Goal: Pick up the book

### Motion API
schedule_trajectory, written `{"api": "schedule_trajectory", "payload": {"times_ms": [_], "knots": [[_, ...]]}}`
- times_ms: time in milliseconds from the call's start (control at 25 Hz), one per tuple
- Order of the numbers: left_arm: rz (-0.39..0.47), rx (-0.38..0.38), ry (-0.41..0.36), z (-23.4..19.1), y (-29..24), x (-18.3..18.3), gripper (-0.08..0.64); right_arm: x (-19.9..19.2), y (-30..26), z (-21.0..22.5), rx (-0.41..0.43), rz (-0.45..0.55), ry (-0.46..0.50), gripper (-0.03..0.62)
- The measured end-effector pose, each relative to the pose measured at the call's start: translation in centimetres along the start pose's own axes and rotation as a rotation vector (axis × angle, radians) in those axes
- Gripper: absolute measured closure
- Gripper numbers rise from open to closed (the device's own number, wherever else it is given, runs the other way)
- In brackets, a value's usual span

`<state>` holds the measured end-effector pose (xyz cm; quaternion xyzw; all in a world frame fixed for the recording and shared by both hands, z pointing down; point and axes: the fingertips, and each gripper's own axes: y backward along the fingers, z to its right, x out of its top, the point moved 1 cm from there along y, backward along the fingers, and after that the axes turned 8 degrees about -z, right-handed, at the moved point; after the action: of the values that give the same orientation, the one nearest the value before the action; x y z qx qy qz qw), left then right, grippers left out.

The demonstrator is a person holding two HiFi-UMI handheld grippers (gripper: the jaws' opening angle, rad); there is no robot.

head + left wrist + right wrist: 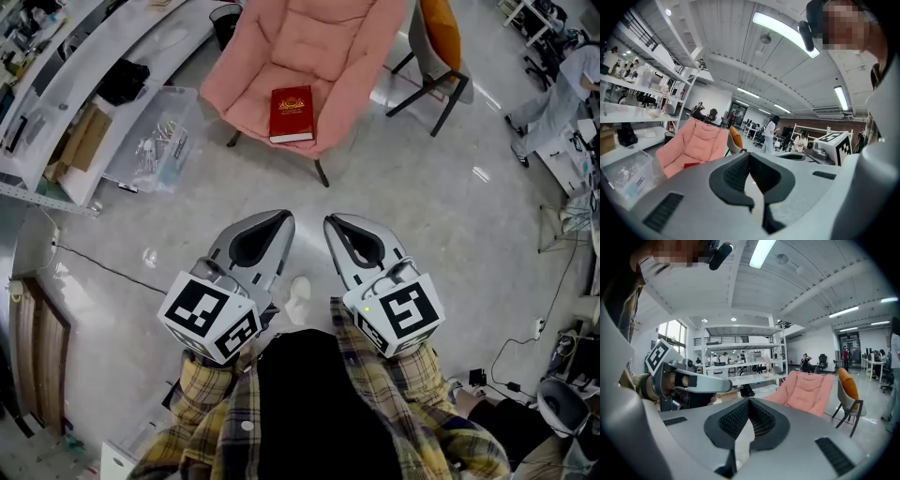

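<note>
A dark red book (292,114) lies flat on the seat of a pink padded chair (309,56), far ahead of me. In the left gripper view the book (691,164) is a small red patch on that chair (696,145). Both grippers are held close to my body, side by side, pointing toward the chair and well short of it. My left gripper (281,218) (749,155) is shut with nothing in it. The jaws of my right gripper (332,223) (749,401) also meet at the tip and hold nothing. The right gripper view shows the chair (806,392) but not the book.
An orange-cushioned chair (439,42) stands right of the pink one. At left are a clear plastic bin (155,141), cardboard (80,141) and long white shelving (56,84). A cable (103,267) runs over the grey floor. A person (555,94) sits at desks on the far right.
</note>
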<state>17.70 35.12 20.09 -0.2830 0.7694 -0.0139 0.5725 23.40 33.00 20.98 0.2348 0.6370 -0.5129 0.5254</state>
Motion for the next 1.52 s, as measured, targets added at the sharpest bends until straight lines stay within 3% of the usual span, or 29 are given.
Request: {"api": "schedule_trajectory", "payload": {"times_ms": [360, 1000, 1280, 1520], "knots": [[0.012, -0.016, 0.003, -6.3, 0.9, 2.4, 0.557, 2.6, -5.8, -0.6, -0.021, -0.013, -0.004, 0.577], [-0.031, -0.116, -0.032, -19.6, 4.3, 6.7, 0.557, 8.2, -18.3, -4.2, -0.122, -0.013, -0.057, 0.577], [-0.073, -0.157, -0.003, -22.6, 4.1, 6.0, 0.557, 7.1, -20.6, -4.9, -0.162, -0.058, -0.109, 0.577], [-0.103, -0.181, 0.005, -23.6, 2.2, 6.0, 0.557, 7.3, -21.6, -3.1, -0.186, -0.072, -0.13, 0.577]]}}
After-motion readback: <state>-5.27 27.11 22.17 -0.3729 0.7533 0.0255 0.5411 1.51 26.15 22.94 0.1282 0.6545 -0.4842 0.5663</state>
